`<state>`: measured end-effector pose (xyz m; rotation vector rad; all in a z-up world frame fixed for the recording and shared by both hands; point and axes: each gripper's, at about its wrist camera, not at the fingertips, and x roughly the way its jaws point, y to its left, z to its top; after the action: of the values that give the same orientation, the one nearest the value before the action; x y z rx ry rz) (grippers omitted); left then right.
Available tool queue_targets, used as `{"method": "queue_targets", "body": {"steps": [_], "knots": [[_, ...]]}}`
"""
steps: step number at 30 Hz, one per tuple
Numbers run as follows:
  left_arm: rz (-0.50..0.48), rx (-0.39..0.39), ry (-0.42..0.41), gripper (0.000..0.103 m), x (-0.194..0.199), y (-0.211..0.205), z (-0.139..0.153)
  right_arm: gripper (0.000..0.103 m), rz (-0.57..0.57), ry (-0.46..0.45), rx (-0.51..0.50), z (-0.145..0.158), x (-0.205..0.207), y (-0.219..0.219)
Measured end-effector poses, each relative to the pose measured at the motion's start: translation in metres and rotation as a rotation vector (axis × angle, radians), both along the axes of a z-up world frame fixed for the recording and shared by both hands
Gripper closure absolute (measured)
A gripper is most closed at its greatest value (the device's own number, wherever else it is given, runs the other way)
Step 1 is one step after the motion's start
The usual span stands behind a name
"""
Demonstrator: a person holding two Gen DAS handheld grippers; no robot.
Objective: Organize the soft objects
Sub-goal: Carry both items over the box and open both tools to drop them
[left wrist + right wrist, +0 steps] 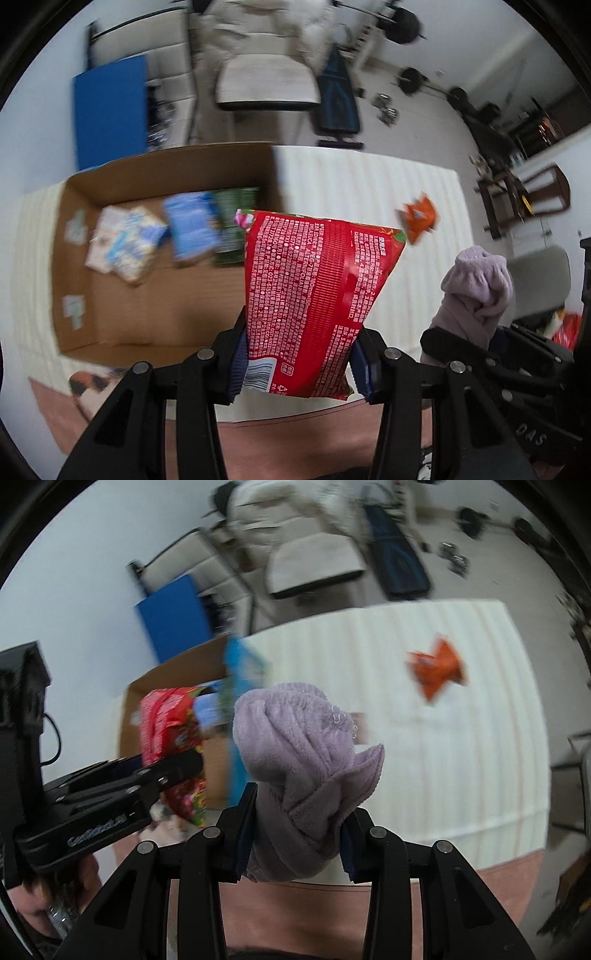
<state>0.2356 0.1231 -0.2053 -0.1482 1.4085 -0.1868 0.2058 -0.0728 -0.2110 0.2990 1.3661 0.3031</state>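
Left gripper (299, 373) clamps red packet (314, 295) (box (177, 162) behind).

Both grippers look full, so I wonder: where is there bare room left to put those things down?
The cardboard box is bare along its near half; its far side is crowded with packets. The white striped surface is bare between the box and the orange packet, with more room nearer than that packet.

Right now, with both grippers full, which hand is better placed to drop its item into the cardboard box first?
Left. The left gripper holds the red packet beside the cardboard box; the right gripper with the purple cloth is farther away.
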Motion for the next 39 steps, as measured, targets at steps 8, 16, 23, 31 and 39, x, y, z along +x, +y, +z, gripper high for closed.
{"method": "queue_targets", "body": {"steps": [8,16,23,31,39], "knots": [[0.136,0.063,0.078,0.059,0.008,0.121,-0.03,0.062,0.118,0.049,0.087,-0.024,0.013,0.145],[0.2,0.17,0.224,0.059,0.031,0.201,-0.101,0.062,0.118,0.198,0.092,-0.101,0.041,0.244],[0.191,0.17,0.303,0.058,0.038,0.217,-0.138,0.062,0.062,0.291,0.104,-0.142,0.052,0.268],[0.185,0.156,0.351,0.034,0.039,0.22,-0.147,0.019,0.083,0.339,0.111,-0.158,0.053,0.276],[0.151,0.155,0.295,0.01,0.036,0.21,-0.13,0.014,0.13,0.338,0.035,-0.157,0.048,0.268]]}}
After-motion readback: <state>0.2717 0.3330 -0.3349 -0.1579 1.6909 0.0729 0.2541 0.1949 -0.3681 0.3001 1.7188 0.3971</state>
